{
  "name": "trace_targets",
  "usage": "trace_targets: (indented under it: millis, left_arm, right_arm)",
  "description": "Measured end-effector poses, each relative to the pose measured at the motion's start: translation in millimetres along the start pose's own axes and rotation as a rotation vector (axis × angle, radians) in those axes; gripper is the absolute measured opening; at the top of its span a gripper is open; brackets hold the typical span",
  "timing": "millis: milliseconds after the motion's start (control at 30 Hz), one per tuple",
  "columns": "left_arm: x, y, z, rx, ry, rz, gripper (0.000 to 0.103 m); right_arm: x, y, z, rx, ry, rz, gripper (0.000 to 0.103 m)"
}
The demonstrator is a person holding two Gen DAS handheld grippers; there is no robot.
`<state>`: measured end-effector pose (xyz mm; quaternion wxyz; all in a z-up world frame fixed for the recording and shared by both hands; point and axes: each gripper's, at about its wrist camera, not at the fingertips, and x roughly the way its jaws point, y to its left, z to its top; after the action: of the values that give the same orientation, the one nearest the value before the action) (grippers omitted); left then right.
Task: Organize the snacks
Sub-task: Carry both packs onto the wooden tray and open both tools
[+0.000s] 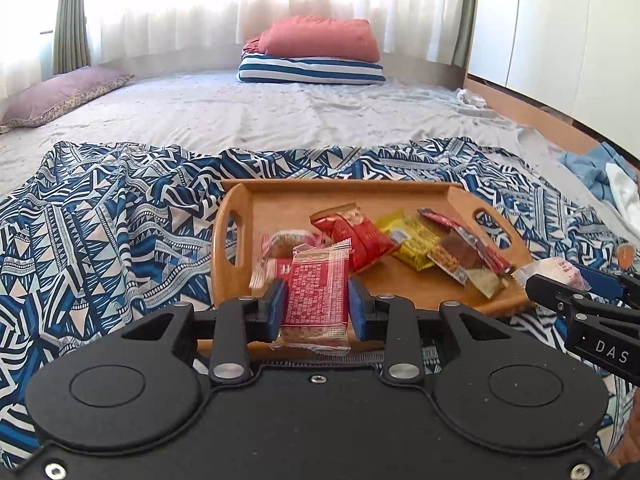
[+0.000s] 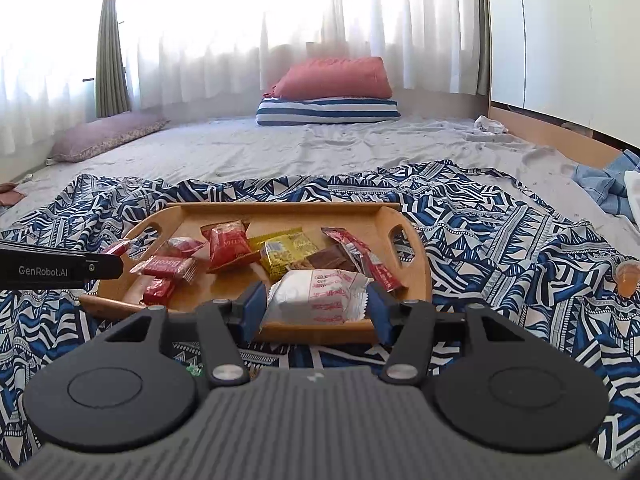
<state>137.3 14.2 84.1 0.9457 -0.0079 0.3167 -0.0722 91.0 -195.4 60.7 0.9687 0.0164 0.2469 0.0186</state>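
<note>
Because the snacks go on the wooden tray, the left gripper fingers squeeze a red snack pack, and the right gripper fingers squeeze a white snack pack above it.

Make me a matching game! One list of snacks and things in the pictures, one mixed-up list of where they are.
Things:
1. red patterned snack
2. white snack
3. yellow snack
4. orange jelly cup

Places:
A. on the blue patterned cloth, off the tray
B. in the right gripper
C. lying on the wooden tray
D. in the left gripper

Pairs: 1-D, 2-B, 3-C, 4-A
</note>
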Motion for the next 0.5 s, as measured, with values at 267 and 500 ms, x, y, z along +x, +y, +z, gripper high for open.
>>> trace_targets:
  millis: [267, 500]
  left_arm:
    - [24.5, 5.7, 25.3, -0.025, 0.006, 0.01, 0.031]
    - [56.3, 14.5, 50.0, -0.056, 0.026, 0.019, 0.031]
  right_arm:
    - [23.9, -7.7, 21.6, -0.007, 0.006, -0.005, 0.058]
    - [52.6, -21.6, 41.8, 0.008, 0.04, 0.002, 0.058]
